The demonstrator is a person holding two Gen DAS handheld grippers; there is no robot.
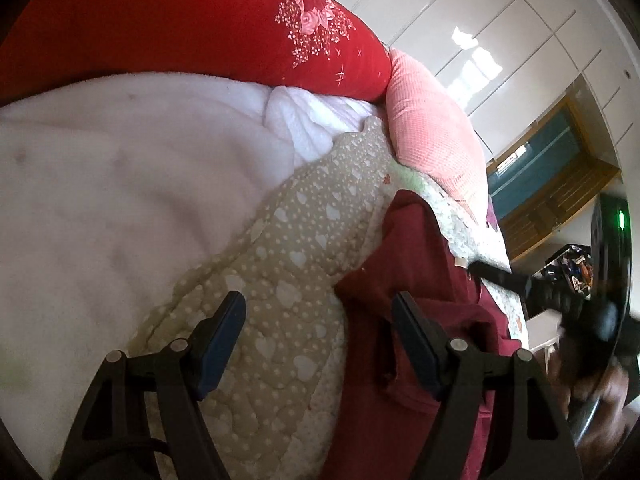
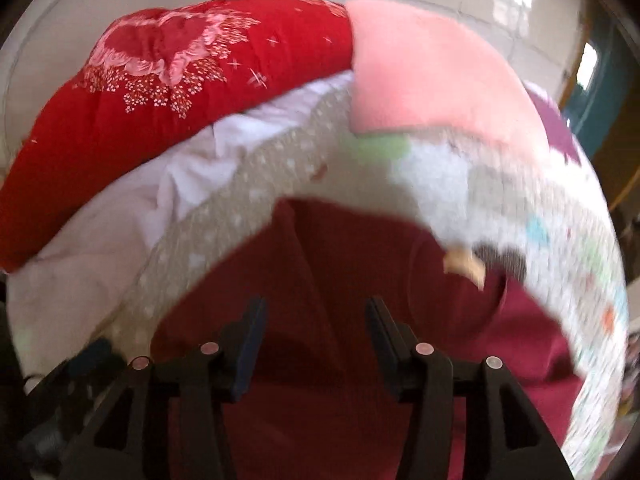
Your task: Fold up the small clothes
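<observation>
A dark red garment [image 1: 416, 320] lies on the bed, partly on a beige heart-print quilt [image 1: 288, 248]. My left gripper [image 1: 320, 308] is open, its fingers straddling the garment's left edge, one over the quilt, one over the garment. In the right wrist view the garment [image 2: 340, 280] fills the lower middle, with a small tan label [image 2: 464, 264] at its collar. My right gripper [image 2: 316, 312] is open just above the garment. This view is blurred by motion.
A red floral duvet [image 1: 200, 20] and a pink pillow [image 1: 432, 132] lie at the bed's far side, on a white blanket [image 1: 100, 180]. A pale patterned sheet [image 2: 560, 248] lies to the right. White wardrobe doors [image 1: 500, 20] stand behind.
</observation>
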